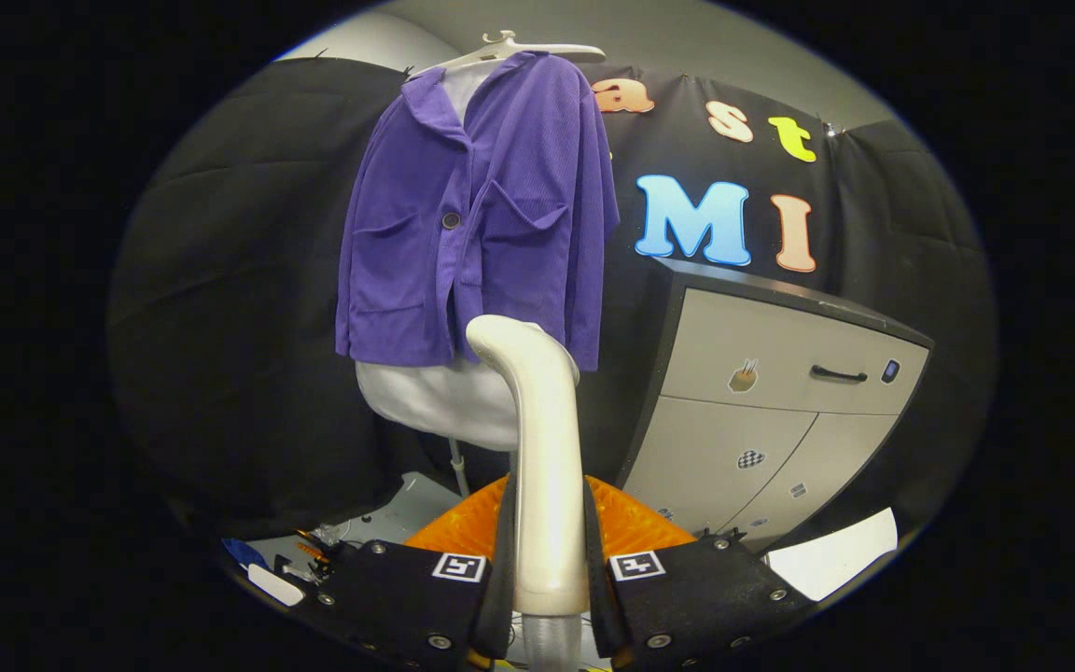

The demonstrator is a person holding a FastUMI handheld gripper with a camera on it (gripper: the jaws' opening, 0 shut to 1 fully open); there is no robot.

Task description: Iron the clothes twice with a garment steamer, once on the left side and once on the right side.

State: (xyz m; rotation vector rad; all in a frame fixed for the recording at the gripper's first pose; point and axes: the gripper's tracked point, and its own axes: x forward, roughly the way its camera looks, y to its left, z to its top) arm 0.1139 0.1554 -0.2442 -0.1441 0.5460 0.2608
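Steamer point(547, 439) head faces away, mannequin point(425, 397) stand partly hidden, cabinet point(780, 411) stickers unreadable

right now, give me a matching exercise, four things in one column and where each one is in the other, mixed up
Things:
1. garment steamer
2. purple jacket
3. grey cabinet
4. white hanger

Places:
A. above the jacket's collar
B. clamped between the gripper's jaws
C. off to the right of the jacket, against the booth wall
D. draped on the mannequin torso, beyond the steamer head

Pairs: 1-B, 2-D, 3-C, 4-A
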